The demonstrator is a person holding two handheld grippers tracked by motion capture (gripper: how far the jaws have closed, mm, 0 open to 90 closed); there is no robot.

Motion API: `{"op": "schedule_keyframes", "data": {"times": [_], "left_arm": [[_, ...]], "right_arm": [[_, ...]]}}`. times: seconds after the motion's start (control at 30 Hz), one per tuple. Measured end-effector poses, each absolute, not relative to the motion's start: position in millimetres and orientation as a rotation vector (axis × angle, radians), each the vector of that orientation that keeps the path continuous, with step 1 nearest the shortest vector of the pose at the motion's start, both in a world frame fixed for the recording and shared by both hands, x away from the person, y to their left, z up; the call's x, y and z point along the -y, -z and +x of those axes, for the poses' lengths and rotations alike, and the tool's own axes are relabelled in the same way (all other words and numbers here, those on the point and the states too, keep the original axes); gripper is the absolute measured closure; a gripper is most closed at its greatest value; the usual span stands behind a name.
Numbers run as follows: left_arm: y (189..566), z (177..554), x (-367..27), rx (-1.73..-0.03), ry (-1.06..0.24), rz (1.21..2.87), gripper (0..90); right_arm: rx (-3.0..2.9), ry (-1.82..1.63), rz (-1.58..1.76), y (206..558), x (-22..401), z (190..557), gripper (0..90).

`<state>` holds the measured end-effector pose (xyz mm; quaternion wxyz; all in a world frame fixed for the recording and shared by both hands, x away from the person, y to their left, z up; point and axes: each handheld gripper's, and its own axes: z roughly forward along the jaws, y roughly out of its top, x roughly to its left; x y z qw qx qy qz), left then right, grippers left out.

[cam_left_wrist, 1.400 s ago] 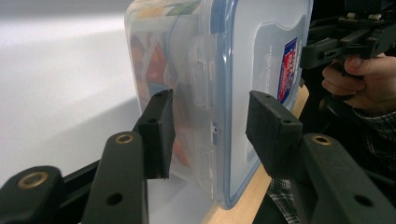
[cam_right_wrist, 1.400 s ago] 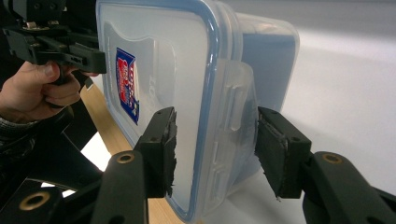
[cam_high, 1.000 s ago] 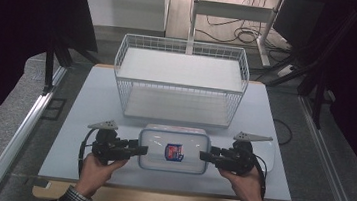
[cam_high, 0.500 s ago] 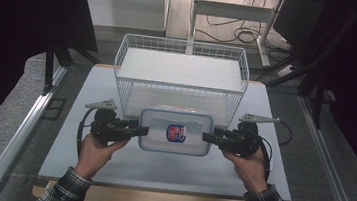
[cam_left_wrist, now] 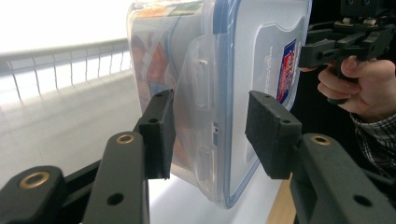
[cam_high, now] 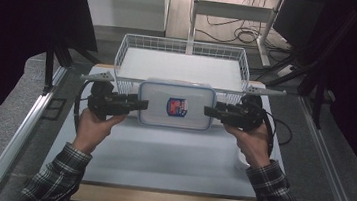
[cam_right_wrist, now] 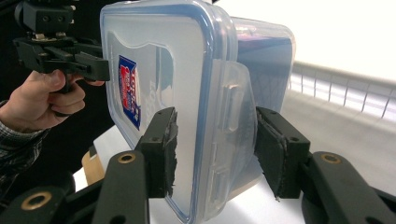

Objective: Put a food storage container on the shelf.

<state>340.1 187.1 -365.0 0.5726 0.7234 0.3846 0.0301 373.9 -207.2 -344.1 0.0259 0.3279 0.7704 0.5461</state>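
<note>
I had the left gripper (cam_high: 138,104) and right gripper (cam_high: 211,111) each half closed, clamping opposite ends of the lidded plastic box (cam_high: 176,104), held level above the table (cam_high: 161,154), just before the wire basket (cam_high: 183,63).

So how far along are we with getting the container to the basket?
Pick-up looks done: the lidded container is clamped at both ends by the left hand-held gripper and right hand-held gripper, off the table. In hand: carrying it level at the wire basket, by its near wall. Left: probably setting it inside and releasing.
</note>
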Motion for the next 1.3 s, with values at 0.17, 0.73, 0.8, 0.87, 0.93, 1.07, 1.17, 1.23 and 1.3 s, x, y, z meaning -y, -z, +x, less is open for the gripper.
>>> {"op": "schedule_keyframes", "data": {"times": [0.17, 0.73, 0.8, 0.87, 0.93, 1.07, 1.17, 1.23, 1.3], "left_arm": [[353, 355, -189, -0.9, -0.078, 1.681, 53.4], [325, 396, -186, -0.908, -0.089, 1.677, 53.1], [326, 400, -186, -0.915, -0.086, 1.672, 53.1], [327, 404, -187, -0.92, -0.084, 1.669, 53.0], [328, 408, -187, -0.925, -0.081, 1.667, 53.0], [329, 414, -188, -0.935, -0.077, 1.663, 52.9], [331, 419, -189, -0.942, -0.05, 1.643, 53.0], [331, 421, -190, -0.945, -0.038, 1.638, 52.9], [332, 422, -191, -0.947, -0.03, 1.635, 52.8]], "right_arm": [[-2.366, -1.693, 1.013, 331, 204, 388, 50.5], [-2.316, -1.731, 1.044, 306, 207, 429, 50.1], [-2.309, -1.737, 1.061, 306, 207, 433, 50.0], [-2.3, -1.739, 1.067, 306, 206, 437, 49.8], [-2.3, -1.735, 1.076, 306, 205, 441, 49.7], [-2.303, -1.722, 1.101, 307, 203, 448, 49.2], [-2.286, -1.735, 1.107, 307, 202, 451, 49.1], [-2.293, -1.731, 1.116, 305, 202, 453, 49.0], [-2.289, -1.739, 1.126, 305, 202, 454, 49.0]]}}
